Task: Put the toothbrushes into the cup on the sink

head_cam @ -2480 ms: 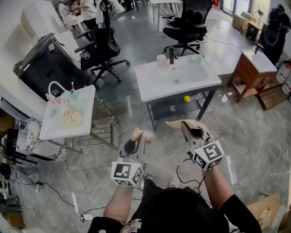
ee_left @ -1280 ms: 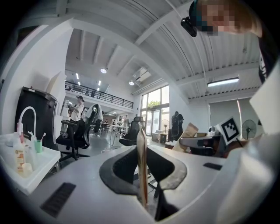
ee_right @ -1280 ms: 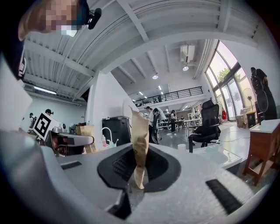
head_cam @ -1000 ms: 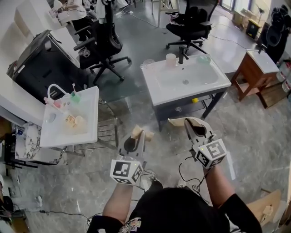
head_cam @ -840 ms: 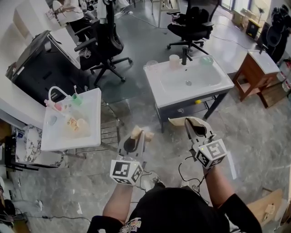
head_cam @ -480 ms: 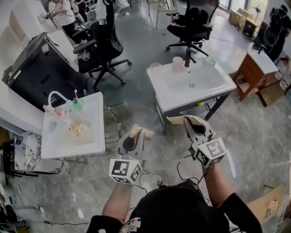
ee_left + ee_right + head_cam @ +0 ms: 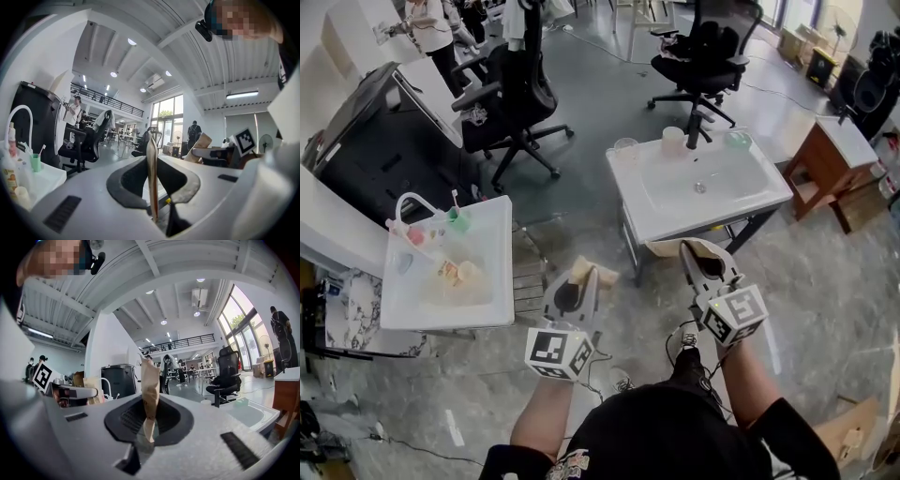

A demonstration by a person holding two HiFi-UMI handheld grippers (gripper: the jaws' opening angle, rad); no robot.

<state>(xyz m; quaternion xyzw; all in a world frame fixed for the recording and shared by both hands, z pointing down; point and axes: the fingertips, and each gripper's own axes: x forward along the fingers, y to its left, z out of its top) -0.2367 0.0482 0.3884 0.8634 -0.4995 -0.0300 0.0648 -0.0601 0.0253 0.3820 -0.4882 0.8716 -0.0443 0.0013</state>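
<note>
Both sinks sit lower and nearer in the head view than a second ago, while the left gripper and right gripper keep their place in front of the body. I read this as the person walking up to the fixtures, with no handling begun. Each gripper has its jaws pressed together with nothing between them, as both gripper views show. Each points level and forward. The one toothbrush I can make out stands in a green cup at the back corner of the smaller sink, on the left of the view, beside its white looped tap. Its long axis is close to upright, leaning a little, with the bristle end at the top and the handle down in the cup. Whether more brushes stand among the pink items next to it is too small to tell. Ahead, the larger sink carries a beige cup beside a black tap, probably the destination. Both grippers are well apart from the brush.
</note>
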